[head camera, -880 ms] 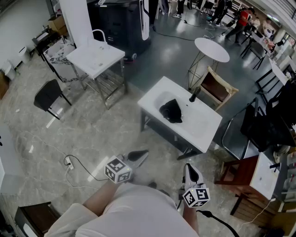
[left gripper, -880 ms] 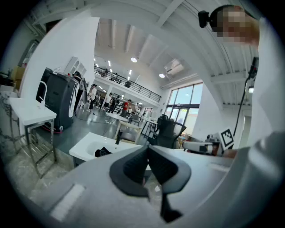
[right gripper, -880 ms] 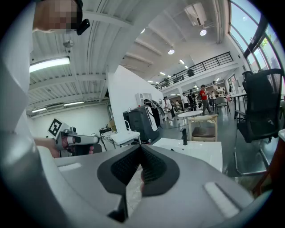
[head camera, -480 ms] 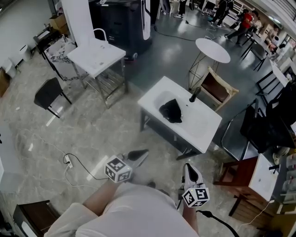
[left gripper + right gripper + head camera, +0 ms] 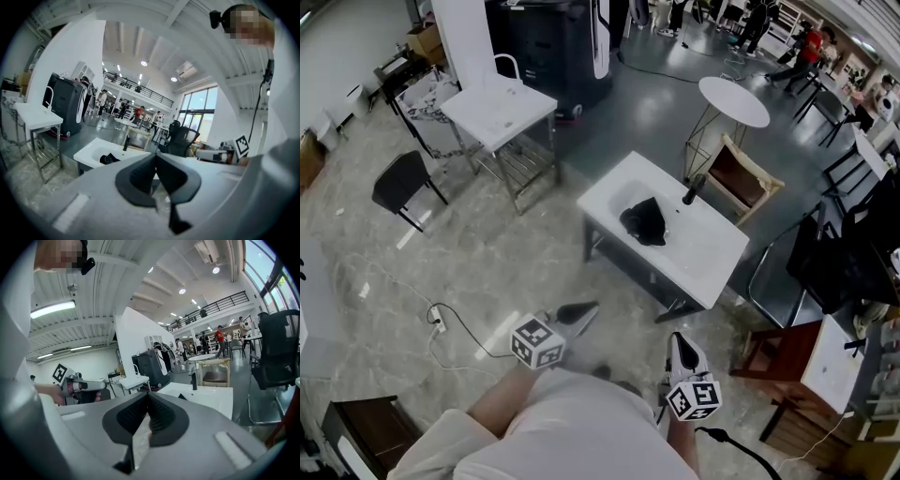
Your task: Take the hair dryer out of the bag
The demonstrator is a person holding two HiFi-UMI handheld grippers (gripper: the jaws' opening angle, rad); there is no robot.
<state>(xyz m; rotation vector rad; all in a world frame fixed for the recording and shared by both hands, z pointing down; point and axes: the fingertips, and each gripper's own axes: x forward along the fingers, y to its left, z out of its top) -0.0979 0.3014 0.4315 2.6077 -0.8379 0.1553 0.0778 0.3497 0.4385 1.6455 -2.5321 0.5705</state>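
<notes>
Left tool point(image 5: 581, 314) fully closed and empty, right tool point(image 5: 682, 347) fully closed and empty, both well apart from white surface point(image 5: 703, 253), black bag point(image 5: 643, 222) resting on it

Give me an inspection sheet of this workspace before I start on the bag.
Surface: white sink unit with black faucet.
Job's things: black bag lying in the basin; hair dryer not seen.
Clutter: nothing seen.
Grippers: left hand-held gripper and right hand-held gripper both shut, empty, near the person, far from the sink unit.
Cables: floor cable running to a power strip.
Surroundings: second sink stand, round table, wooden chair, black chair.
</notes>
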